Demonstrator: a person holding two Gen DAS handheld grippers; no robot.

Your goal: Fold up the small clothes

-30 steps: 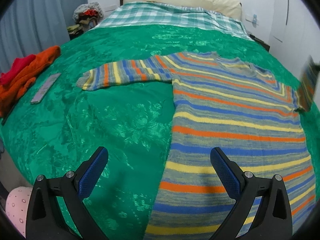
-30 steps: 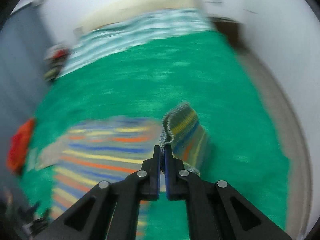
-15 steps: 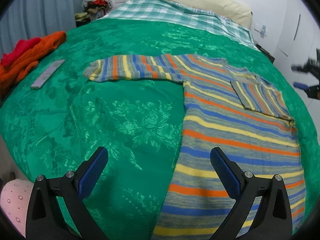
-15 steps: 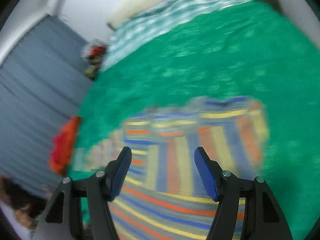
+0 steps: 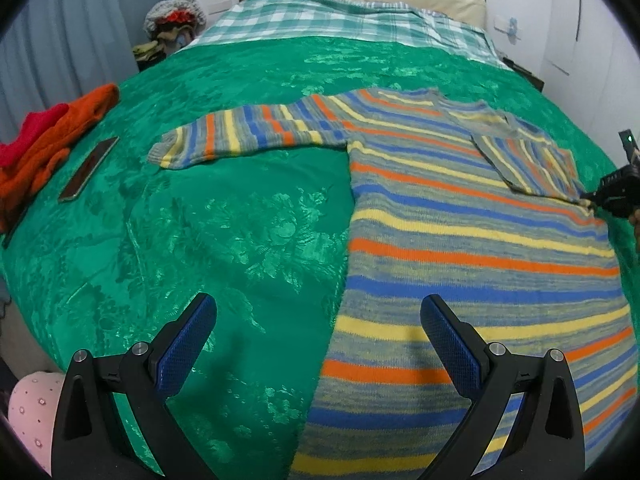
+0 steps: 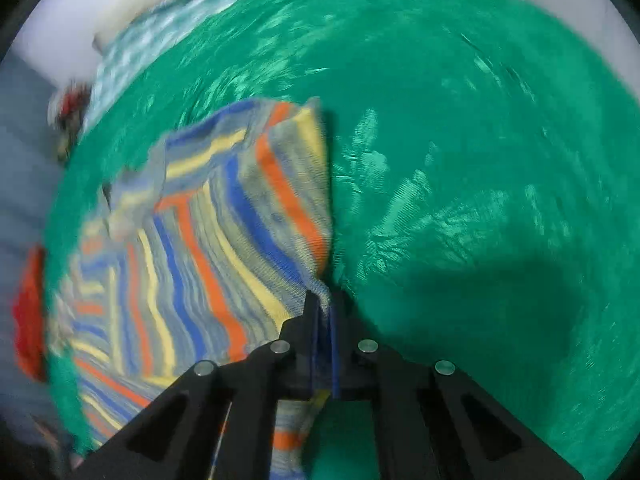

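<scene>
A striped knit sweater (image 5: 460,220) in blue, orange, yellow and grey lies flat on the green bedspread (image 5: 200,220). Its left sleeve (image 5: 240,136) stretches out sideways. The right sleeve (image 5: 528,160) is folded in over the chest. My left gripper (image 5: 318,344) hangs open above the sweater's lower left edge and holds nothing. My right gripper (image 6: 322,304) is shut on the sweater (image 6: 208,232) at its right edge, just below the folded sleeve. In the left wrist view the right gripper (image 5: 592,200) shows at the far right rim. The right wrist view is blurred.
A phone (image 5: 88,168) and a heap of orange and red clothes (image 5: 48,136) lie on the bed's left side. A checked blanket (image 5: 340,20) and a pillow sit at the head. Bundled items (image 5: 172,24) stand by the curtain.
The right gripper let go of the sleeve, which now lies folded on the body. It opened, dropped down and closed on the sweater's right edge. The left gripper hardly moved.
</scene>
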